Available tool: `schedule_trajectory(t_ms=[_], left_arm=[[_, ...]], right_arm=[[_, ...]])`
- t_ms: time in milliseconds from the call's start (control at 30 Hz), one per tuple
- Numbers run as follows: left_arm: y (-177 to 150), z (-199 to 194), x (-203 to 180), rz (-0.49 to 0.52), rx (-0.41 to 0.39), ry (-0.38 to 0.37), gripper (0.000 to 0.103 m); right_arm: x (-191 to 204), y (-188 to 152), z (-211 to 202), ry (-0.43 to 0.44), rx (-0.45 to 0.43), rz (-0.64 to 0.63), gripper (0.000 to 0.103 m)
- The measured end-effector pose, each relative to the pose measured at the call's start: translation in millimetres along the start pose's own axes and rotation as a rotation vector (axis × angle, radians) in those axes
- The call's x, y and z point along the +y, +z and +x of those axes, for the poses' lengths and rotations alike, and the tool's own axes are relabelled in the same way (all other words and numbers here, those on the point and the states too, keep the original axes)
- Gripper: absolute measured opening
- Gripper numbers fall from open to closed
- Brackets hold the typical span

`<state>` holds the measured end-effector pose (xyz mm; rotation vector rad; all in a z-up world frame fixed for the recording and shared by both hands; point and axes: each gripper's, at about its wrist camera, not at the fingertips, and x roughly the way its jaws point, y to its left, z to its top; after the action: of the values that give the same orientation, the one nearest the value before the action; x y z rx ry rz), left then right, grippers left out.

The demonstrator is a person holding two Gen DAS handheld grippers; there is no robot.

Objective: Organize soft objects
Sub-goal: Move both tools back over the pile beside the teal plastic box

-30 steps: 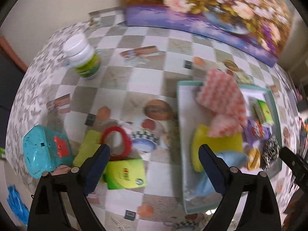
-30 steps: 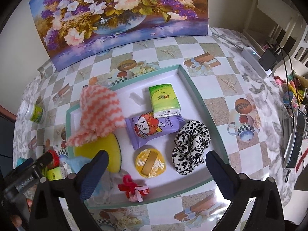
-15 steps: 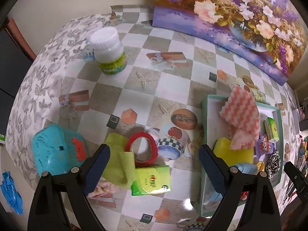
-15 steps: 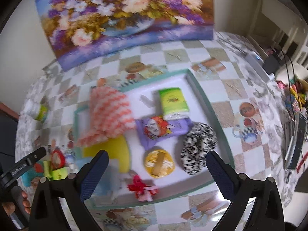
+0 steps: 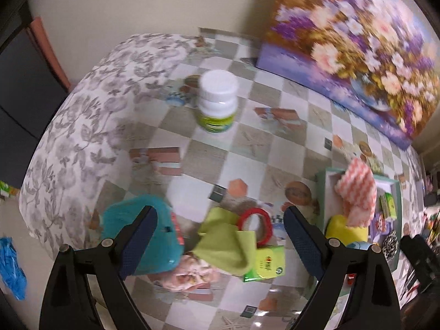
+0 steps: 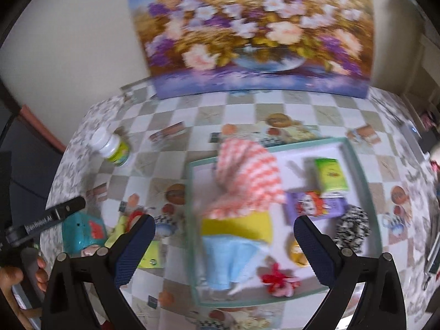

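The green cloth (image 5: 224,243) lies crumpled on the table left of the tray (image 6: 189,211), just ahead between your left gripper (image 5: 220,243) jaws, which are wide and empty. Your right gripper (image 6: 224,247), also wide, hovers over the tray, farther away.

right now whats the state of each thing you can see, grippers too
left gripper: open, empty
right gripper: open, empty
white bottle: upright, cap on
tray: on the table, holding soft things
striped cloth: crumpled, draped over the tray's rim
green cloth: crumpled on the table, outside the tray
red ring: lying partly under the green cloth
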<state>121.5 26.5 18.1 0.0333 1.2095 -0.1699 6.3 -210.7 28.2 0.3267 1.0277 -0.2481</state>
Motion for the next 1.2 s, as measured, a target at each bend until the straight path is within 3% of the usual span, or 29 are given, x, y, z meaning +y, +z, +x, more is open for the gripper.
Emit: schedule_trajectory(t_ms=[367,833,1200], left_arm=[[-7.0,-5.6,14.7,-0.007,0.002,-0.050,0.093],[-58.8,-5.7,39.6,-0.027,0.007,-0.009,0.093],[-79.9,22.5,68.3,-0.101,0.087,-0.001,0.093]], right_arm=[[67.3,-19.0,35.3,0.037,0.088,-0.153,0.102],[97.9,-54.7,56.6,0.085,0.156,-0.188,0.102],[119.9,-81.2,89.3,0.080,0.246,-0.261,0.102]])
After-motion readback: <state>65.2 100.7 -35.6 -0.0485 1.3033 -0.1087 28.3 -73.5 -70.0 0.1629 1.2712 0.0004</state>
